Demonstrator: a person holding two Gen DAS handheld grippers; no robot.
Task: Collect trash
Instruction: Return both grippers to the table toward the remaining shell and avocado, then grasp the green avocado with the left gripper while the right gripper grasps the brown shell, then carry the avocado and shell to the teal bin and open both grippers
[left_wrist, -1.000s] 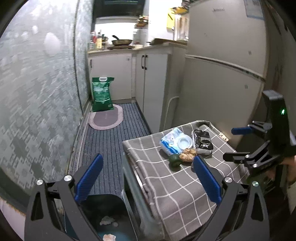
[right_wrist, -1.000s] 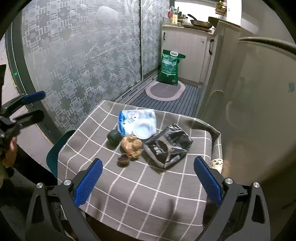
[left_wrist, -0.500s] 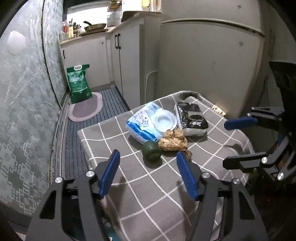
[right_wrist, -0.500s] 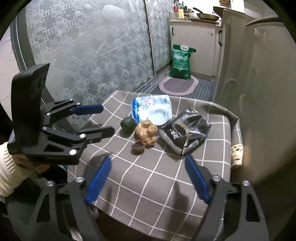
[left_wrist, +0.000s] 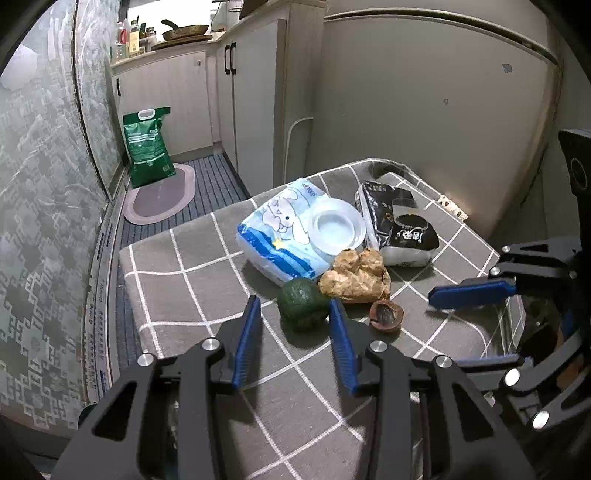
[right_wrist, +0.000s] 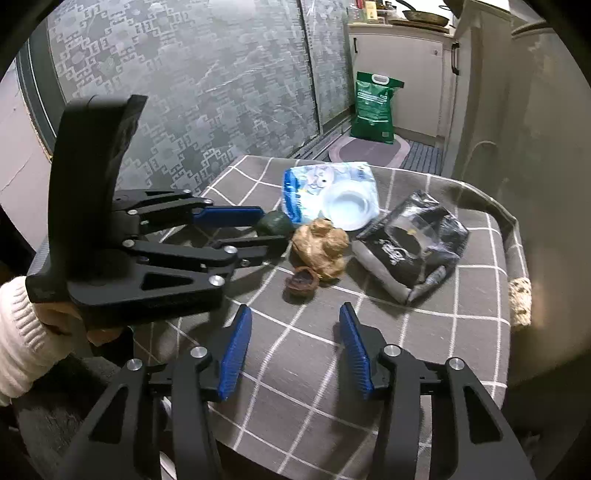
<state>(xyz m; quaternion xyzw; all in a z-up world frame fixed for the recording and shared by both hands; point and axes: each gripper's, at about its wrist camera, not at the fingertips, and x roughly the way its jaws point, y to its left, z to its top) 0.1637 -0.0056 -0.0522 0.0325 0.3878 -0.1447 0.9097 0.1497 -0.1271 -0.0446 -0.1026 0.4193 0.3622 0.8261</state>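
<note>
Green lump (left_wrist: 303, 303): set on the checked cloth (left_wrist: 192, 280), touching the brown wad (left_wrist: 354, 277), just beside the blue pack (left_wrist: 284, 236).
Left gripper (left_wrist: 293, 314): jaws held open, nothing gripped; the lump is seen straight ahead, at the fingertips, partly between them.
Right gripper (right_wrist: 295, 325): jaws parted, empty; the nutshell (right_wrist: 301, 281) lies ahead of it.
Nearer arm: the left is judged nearer the lump.
Long axis: none marked; the lump is roundish.
</note>
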